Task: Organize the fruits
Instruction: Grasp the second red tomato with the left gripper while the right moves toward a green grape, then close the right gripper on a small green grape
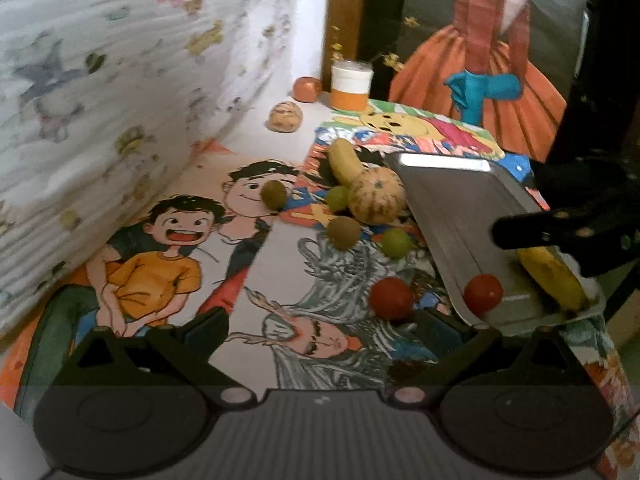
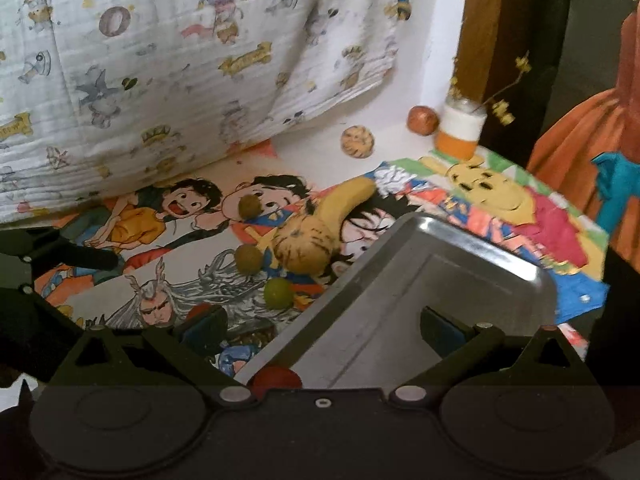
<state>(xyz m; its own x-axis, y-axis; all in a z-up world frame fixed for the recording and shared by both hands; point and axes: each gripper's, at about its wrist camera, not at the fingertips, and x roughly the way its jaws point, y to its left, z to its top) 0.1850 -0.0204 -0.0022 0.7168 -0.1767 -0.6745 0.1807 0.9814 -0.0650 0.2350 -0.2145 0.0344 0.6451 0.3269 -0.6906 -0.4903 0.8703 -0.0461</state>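
Observation:
A metal tray (image 1: pixel 452 208) lies on the right of the cartoon-printed table cover. It holds a banana (image 1: pixel 554 280) and a red tomato (image 1: pixel 483 294). My right gripper (image 1: pixel 520 234) hovers just above that banana; in its own view the right gripper (image 2: pixel 324 320) is open over the tray (image 2: pixel 440 272) with nothing between its fingers. My left gripper (image 1: pixel 320 322) is open, low over the cover, just short of a second red tomato (image 1: pixel 391 298) beside the tray. Farther off lie another banana (image 1: pixel 346 160), a striped melon (image 1: pixel 376 196), two brown fruits (image 1: pixel 344 232) and two green ones (image 1: pixel 396 242).
A cartoon-print cloth (image 1: pixel 100 100) hangs along the left. At the back stand a white and orange jar (image 1: pixel 351 86), a speckled ball (image 1: pixel 284 117), a reddish ball (image 1: pixel 307 89) and an orange paper dress figure (image 1: pixel 480 92). The table edge drops off at the right.

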